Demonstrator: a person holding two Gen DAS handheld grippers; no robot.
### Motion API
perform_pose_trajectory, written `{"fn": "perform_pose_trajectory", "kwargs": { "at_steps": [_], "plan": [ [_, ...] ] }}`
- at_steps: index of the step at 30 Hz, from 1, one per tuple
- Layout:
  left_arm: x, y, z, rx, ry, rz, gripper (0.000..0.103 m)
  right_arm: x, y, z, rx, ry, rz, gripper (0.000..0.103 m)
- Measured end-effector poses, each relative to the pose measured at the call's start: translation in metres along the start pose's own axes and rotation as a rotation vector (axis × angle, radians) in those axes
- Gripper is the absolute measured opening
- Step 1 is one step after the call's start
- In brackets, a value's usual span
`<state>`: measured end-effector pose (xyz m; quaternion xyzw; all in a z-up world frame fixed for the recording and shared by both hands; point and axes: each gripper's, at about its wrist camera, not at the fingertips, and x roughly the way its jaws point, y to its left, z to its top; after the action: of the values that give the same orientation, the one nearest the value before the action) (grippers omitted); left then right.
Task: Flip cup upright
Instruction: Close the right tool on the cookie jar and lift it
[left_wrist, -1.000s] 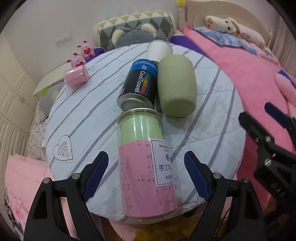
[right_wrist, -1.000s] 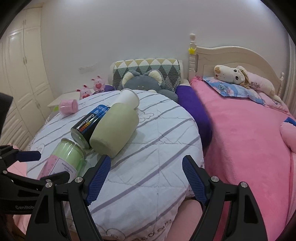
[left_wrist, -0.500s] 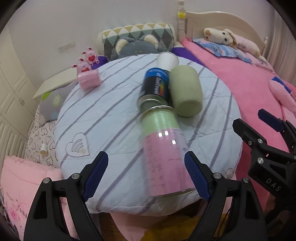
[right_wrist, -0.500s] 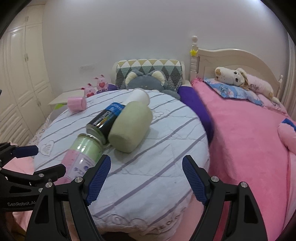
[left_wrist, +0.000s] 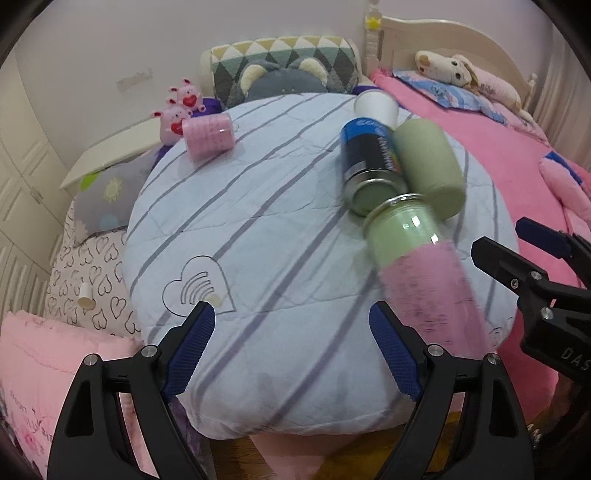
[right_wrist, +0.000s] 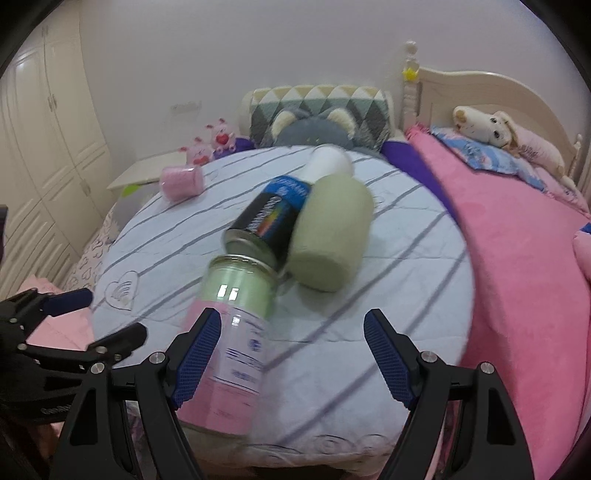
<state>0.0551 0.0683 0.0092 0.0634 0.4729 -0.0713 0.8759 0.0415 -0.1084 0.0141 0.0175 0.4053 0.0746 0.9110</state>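
Observation:
Several cylinders lie on their sides on a round striped table (left_wrist: 258, 221) (right_wrist: 406, 258): a green-and-pink jar (left_wrist: 417, 266) (right_wrist: 236, 332) nearest me, a dark blue can (left_wrist: 369, 162) (right_wrist: 269, 221), an olive green cup (left_wrist: 428, 162) (right_wrist: 332, 229), a white cup (left_wrist: 376, 105) (right_wrist: 328, 162) at the far edge. My left gripper (left_wrist: 291, 350) is open and empty, left of the jar. My right gripper (right_wrist: 291, 354) (left_wrist: 517, 243) is open and empty; its left finger overlaps the jar in its own view.
A small pink cylinder (left_wrist: 208, 134) (right_wrist: 183, 181) lies at the table's far left. A pink bed (left_wrist: 498, 129) (right_wrist: 517, 240) runs along the right. Pillows and plush toys (left_wrist: 284, 74) sit behind the table. A white nightstand (left_wrist: 110, 147) stands at the left.
My left gripper has swung left, so the jar and cans now sit to its right. My right gripper has moved in toward the jar's side of the table.

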Motion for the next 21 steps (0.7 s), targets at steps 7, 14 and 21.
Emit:
{"fn": "perform_pose_trajectory", "kwargs": {
  "at_steps": [7, 14, 21],
  "plan": [
    [0.025, 0.024, 0.01, 0.004, 0.022, -0.028, 0.087, 0.027, 0.018, 0.016, 0.024, 0.096, -0.019, 0.081],
    [0.046, 0.042, 0.017, -0.004, 0.038, -0.034, 0.087, 0.049, 0.025, 0.025, 0.048, 0.176, -0.014, 0.081],
    [0.057, 0.052, 0.023, -0.006, 0.047, -0.05, 0.087, 0.073, 0.031, 0.03, 0.068, 0.273, 0.038, 0.081]
  ]
}}
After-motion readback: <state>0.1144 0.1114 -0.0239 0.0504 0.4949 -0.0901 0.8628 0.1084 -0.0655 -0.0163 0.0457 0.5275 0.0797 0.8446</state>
